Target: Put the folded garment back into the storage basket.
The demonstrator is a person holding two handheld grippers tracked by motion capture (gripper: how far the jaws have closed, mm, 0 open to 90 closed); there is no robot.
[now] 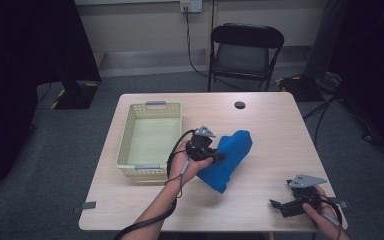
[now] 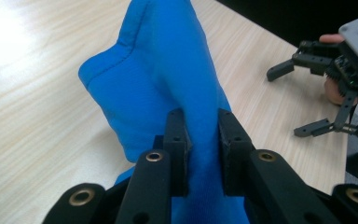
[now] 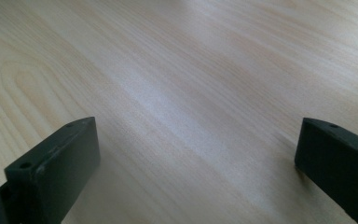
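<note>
Left claw (image 2: 201,140), one blue cloth (image 2: 168,79), one basket (image 1: 150,135)

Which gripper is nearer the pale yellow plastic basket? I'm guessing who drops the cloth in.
Left. The left gripper, shut on the blue cloth, is just right of the pale yellow plastic basket. The right gripper, open, sits at the table's near right corner.

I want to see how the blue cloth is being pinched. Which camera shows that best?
The left gripper view: up close, the left gripper has its two black jaws shut on a fold of the blue cloth. The high view shows the cloth whole but small. The right gripper view looks at bare table.
</note>
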